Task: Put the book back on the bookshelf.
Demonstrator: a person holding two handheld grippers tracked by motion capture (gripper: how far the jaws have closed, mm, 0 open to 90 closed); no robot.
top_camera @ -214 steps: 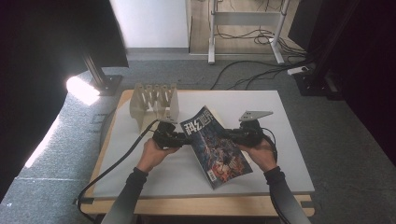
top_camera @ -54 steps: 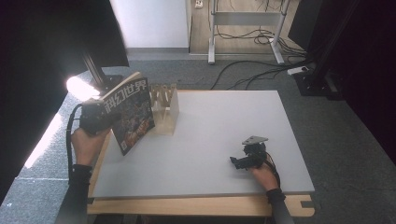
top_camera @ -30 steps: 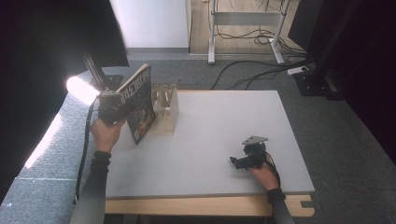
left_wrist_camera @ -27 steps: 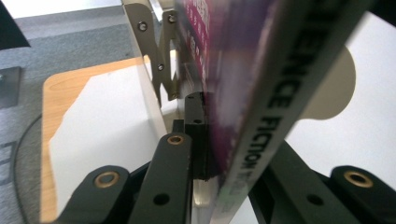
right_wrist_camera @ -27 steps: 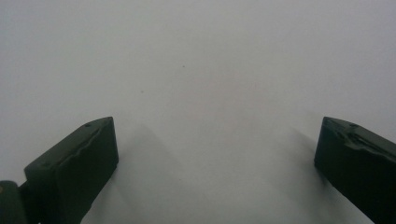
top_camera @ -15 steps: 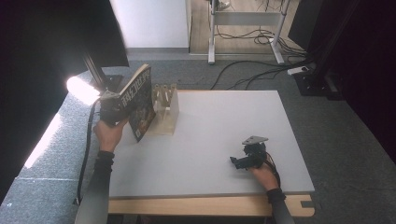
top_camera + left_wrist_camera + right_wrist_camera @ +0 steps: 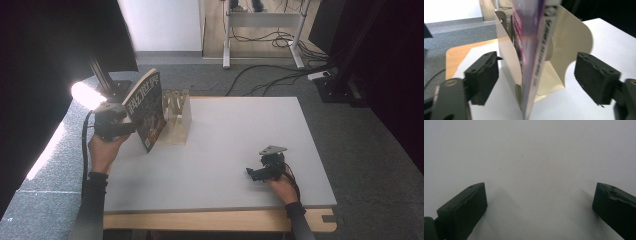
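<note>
At the table's nine o'clock edge, a person's left hand [image 7: 102, 150] raises the left gripper [image 7: 112, 122] beside a magazine [image 7: 146, 109] that stands on edge, its cover with large pale characters facing the hand. The magazine leans in at the near end of a cream metal rack [image 7: 176, 120] set at about ten o'clock on the grey table [image 7: 235, 145]. From the left gripper view, the two black jaws stand spread wide, one on either side of the magazine [image 7: 530, 57], and neither pad touches it; the spine and purple cover run upward between them, slightly blurred. Behind the magazine rise the rack's rounded dividers [image 7: 571, 45], and its lower edge appears to sit in or just against the rack's base, though which slot cannot be told. A black cable [image 7: 85, 150] trails from the left gripper down along the forearm. A bright lamp [image 7: 84, 95] glows off the table at ten o'clock.

Across the bare middle of the table, at about five o'clock, the person's right hand [image 7: 281, 187] rests on the surface with the right gripper [image 7: 260, 172], a grey three-cornered plate [image 7: 272, 149] on top. In the right gripper view its jaws are parted wide over the plain grey tabletop [image 7: 531, 165], holding nothing. The two grippers lie well apart.
</note>
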